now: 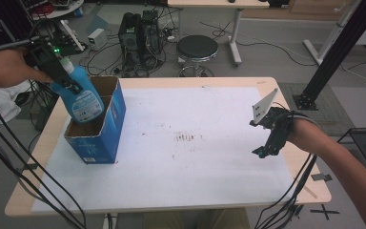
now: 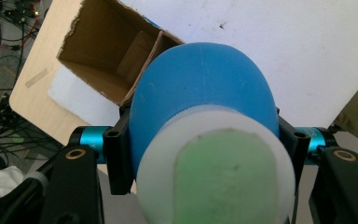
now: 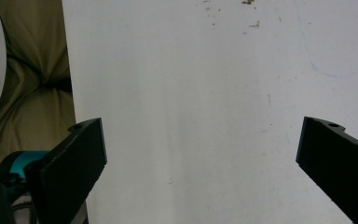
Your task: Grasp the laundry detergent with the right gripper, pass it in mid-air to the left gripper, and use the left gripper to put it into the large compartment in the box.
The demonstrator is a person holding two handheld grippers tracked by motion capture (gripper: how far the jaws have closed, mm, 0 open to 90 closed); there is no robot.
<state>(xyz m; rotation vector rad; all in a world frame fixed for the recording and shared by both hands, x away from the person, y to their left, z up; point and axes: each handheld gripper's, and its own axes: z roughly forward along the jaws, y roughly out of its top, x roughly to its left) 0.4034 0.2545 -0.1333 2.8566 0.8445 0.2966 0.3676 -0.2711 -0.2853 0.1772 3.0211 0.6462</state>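
Bottle [image 2: 205, 107] clamped in L gripper [image 1: 59, 71], tilted over blue box [image 1: 97, 126]; R gripper [image 1: 267, 143] jaws apart above table [image 1: 195, 191].

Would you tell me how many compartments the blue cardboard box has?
2: the near compartment, where the blue bottle held by the left gripper is going in, and the far compartment behind the divider.
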